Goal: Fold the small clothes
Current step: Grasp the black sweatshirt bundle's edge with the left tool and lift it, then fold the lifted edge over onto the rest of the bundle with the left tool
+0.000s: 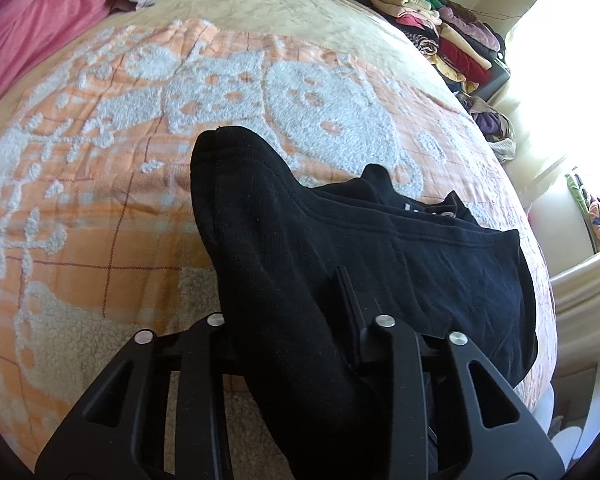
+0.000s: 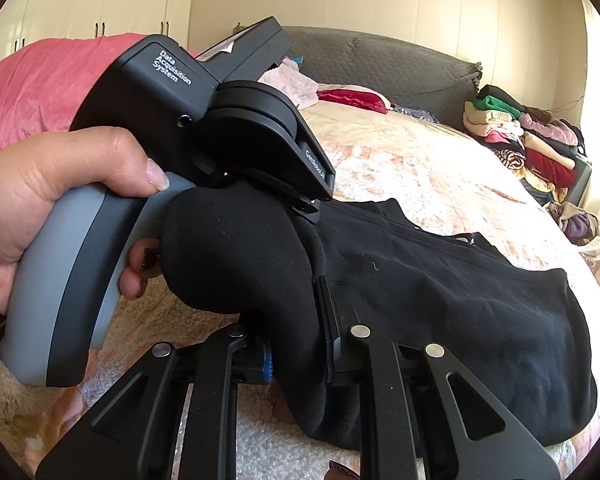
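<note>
The black garment (image 1: pixel 400 264) lay on the bed (image 1: pixel 100 208) near its right edge, one bunched end pinched in both your left claw (image 1: pixel 296 320) and right claw (image 2: pixel 296 332). Folded clothes (image 1: pixel 440 36) stood stacked at the far right corner. Only the right view showed your left hand (image 2: pixel 40 200).

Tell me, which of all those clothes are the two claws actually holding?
The black garment spread on the orange blanket. Both the left gripper and right gripper clamp its near edge; the folded pile and pink clothes lie untouched farther off.
</note>
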Demonstrator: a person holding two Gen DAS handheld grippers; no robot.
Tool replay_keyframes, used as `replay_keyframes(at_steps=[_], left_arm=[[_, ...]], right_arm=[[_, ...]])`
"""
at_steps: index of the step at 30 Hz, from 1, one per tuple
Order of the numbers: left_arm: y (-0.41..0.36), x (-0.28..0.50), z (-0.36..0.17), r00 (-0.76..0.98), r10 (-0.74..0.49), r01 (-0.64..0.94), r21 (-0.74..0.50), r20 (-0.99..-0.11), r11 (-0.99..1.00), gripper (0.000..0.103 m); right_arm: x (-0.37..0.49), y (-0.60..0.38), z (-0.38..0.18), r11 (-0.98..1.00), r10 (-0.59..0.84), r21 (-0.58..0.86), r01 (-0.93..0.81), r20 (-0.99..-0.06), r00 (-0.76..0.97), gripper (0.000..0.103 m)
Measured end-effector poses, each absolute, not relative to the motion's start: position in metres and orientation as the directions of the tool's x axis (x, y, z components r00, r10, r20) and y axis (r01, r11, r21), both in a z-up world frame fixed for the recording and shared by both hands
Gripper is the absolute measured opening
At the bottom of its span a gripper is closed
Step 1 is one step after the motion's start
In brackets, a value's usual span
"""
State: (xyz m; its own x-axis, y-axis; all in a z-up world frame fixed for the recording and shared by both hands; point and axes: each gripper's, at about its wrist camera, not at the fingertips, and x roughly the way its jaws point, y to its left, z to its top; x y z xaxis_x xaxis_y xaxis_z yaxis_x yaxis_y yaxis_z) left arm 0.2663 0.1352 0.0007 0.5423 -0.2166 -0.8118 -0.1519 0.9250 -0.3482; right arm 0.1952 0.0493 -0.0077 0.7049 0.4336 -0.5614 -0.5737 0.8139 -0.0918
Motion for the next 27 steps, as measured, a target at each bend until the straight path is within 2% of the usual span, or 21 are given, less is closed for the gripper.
replay_keyframes(at_steps=[10,27], left_arm=[[0.113,0.259,0.038,0.604,-0.191,-0.098,-0.31,-0.774,0.946,0.017],[0.069,0.256,0.074,0.633,-0.167,-0.051,-0.255,-0.756,0.966,0.017]], right_arm=[[0.186,0.025,0.01,0.844,0.435,-0.058,-0.534,-0.509,0.743,0.015],[0.168,-0.01,0.032,0.875,0.427,-0.002,-0.485,-0.472,0.771,0.011]])
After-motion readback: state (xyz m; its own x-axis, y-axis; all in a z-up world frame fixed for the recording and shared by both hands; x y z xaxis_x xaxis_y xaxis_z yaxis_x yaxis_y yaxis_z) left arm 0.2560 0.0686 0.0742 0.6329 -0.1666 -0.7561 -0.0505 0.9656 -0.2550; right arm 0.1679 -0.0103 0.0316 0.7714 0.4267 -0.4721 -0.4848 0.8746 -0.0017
